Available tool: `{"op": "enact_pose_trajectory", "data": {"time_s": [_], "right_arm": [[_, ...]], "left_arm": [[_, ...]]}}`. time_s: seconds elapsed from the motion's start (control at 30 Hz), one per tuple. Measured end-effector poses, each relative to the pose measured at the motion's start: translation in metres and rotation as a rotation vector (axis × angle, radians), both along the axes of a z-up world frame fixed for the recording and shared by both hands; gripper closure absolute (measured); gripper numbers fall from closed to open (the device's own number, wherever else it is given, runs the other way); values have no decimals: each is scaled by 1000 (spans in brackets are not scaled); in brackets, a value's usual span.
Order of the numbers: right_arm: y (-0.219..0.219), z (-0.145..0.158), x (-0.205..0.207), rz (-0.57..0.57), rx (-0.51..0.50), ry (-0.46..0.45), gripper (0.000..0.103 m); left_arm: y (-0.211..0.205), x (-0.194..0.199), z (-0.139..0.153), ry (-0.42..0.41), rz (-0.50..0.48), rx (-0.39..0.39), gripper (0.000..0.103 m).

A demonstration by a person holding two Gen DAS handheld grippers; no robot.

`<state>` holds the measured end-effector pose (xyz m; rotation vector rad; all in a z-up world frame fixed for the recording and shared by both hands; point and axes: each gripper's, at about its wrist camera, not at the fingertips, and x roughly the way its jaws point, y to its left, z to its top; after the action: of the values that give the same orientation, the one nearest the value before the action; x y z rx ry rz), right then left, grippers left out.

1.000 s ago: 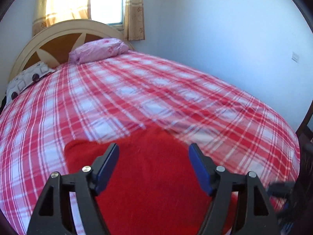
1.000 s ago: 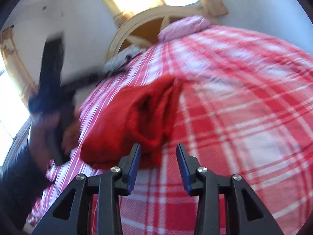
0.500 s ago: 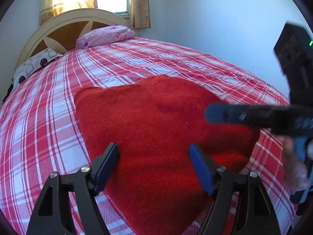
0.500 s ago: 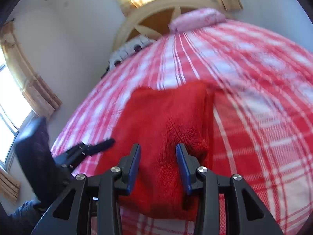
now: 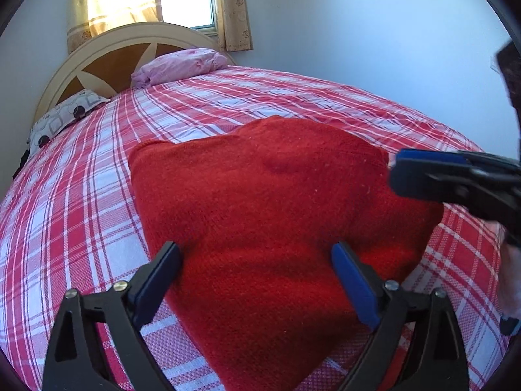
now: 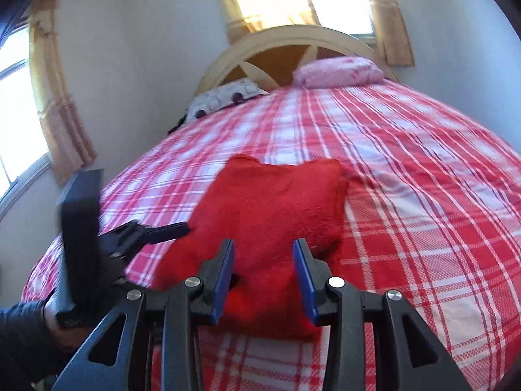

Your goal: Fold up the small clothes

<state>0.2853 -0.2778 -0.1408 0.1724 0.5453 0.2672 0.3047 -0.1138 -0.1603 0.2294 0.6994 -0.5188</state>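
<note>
Lying folded on the near part of the checked bed [image 5: 97,215], the red sweater [image 5: 276,215] sits under both grippers: left gripper [image 5: 257,260] fingers opening wide, right gripper [image 6: 263,260] fingers narrow, gripping nothing.

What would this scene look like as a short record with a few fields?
Place: bed with a red and white checked cover
Garment: red knitted piece, lying folded on the cover
Left claw: jaws opening, over the garment's near edge, gripping nothing
Right claw: jaws apart, nothing pinched, garment beyond them
Pillows: pink pillow and spotted pillow by the headboard
</note>
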Motion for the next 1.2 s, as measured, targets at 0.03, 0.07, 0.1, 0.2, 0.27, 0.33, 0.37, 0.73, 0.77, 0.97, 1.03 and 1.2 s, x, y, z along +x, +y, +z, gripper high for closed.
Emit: {"op": "enact_pose_trajectory", "data": {"time_s": [0.03, 0.07, 0.1, 0.2, 0.27, 0.33, 0.37, 0.73, 0.77, 0.97, 1.03, 1.2], "right_arm": [[3, -1, -2, 14, -6, 2, 64], [7, -4, -1, 30, -14, 21, 64], [8, -10, 1, 34, -22, 46, 64], [-3, -30, 14, -36, -34, 122, 64], [-18, -41, 22, -50, 34, 181, 65], [-25, -44, 25, -43, 77, 194, 65], [-23, -45, 26, -35, 62, 200, 65], [-30, -47, 21, 39, 42, 198, 64], [-31, -47, 20, 45, 44, 200, 64], [-49, -27, 2, -5, 75, 127, 39], [-59, -24, 1, -24, 103, 120, 38], [-72, -15, 6, -79, 128, 101, 38]], "left_arm": [[1, 1, 0, 4, 1, -5, 6], [2, 1, 0, 6, 0, -7, 5], [2, 1, -1, 6, 1, -7, 5], [1, 0, -1, 4, 5, -1, 1], [1, 0, -3, 11, 4, 0, 0], [-1, 0, -4, 13, -2, 7, 0], [-1, 0, -4, 13, -3, 9, 0], [9, -2, 1, 3, 18, -39, 0], [9, 2, -1, 27, 21, -38, 0], [23, -2, 16, -1, 38, -45, 0], [33, -1, 24, -32, 59, -51, 0], [62, 25, 27, -17, 190, -105, 0]]}}
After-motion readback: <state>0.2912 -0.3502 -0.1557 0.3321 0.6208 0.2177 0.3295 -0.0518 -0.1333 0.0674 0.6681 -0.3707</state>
